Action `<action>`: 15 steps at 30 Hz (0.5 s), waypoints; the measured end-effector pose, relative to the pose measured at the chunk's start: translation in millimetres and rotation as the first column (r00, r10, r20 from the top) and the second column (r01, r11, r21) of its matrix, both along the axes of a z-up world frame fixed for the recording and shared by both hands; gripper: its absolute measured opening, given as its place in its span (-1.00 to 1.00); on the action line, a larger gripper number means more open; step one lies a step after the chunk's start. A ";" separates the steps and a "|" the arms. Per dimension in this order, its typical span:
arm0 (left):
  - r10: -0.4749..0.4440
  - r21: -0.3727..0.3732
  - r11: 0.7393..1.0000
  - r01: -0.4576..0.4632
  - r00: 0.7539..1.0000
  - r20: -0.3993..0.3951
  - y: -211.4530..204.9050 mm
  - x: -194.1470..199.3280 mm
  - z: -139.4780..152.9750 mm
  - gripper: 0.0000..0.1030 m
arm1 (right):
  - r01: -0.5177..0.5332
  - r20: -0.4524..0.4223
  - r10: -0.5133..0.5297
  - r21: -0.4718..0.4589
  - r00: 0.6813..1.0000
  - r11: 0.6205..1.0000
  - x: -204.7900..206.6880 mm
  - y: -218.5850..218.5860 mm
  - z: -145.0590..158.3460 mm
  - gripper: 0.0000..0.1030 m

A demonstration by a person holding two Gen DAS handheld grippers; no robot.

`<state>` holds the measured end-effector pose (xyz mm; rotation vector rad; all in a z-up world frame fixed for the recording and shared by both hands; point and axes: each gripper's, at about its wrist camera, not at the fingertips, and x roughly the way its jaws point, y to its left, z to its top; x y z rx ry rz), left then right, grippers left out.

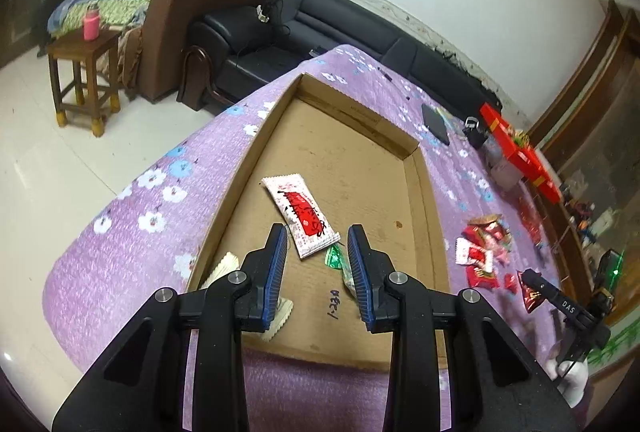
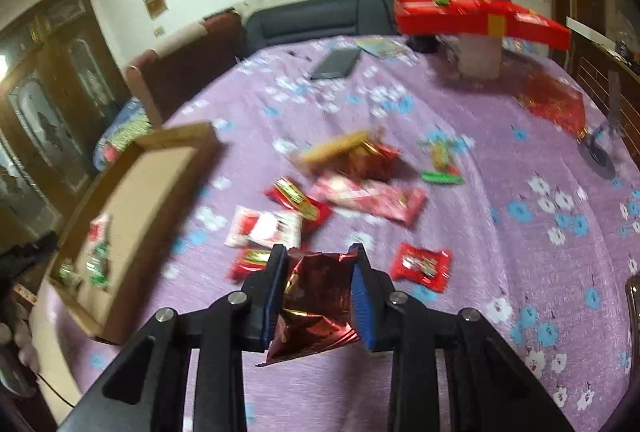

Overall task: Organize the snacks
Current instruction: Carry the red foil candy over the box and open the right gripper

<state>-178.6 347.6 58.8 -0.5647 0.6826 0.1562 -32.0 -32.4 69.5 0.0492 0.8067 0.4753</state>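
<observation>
Pinching a crinkled red foil packet (image 2: 316, 300) in my right gripper (image 2: 318, 256), left gripper (image 1: 316, 236) slightly apart and empty, I should carry it level over the cardboard tray (image 2: 180, 140).

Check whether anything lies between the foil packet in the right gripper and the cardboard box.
Nothing tall does. The right gripper holds the dark red foil packet; toward the cardboard box lie only flat snack packets on the purple cloth, plus the box's low near wall to clear.
</observation>
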 end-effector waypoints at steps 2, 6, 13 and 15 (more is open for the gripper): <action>0.011 -0.008 1.000 -0.011 1.000 0.022 0.3 -8.9 3.5 -0.42 | -0.048 0.003 0.048 0.029 0.999 0.998 -3.8 15.0 9.5 -0.33; 0.016 0.004 1.000 -0.016 0.999 0.052 -5.2 -21.5 9.3 -0.42 | -0.174 -0.027 0.176 0.060 0.984 0.983 -6.0 65.8 16.5 -0.34; 0.041 -0.034 0.999 -0.039 0.997 0.065 10.0 -35.4 6.1 -0.42 | -0.374 -0.100 0.379 0.062 0.920 0.925 -11.5 182.1 1.2 -0.33; 0.055 -0.043 0.998 -0.052 0.997 0.062 16.5 -39.7 3.3 -0.42 | -0.401 -0.119 0.403 0.044 0.907 0.915 -11.5 203.7 -8.4 -0.32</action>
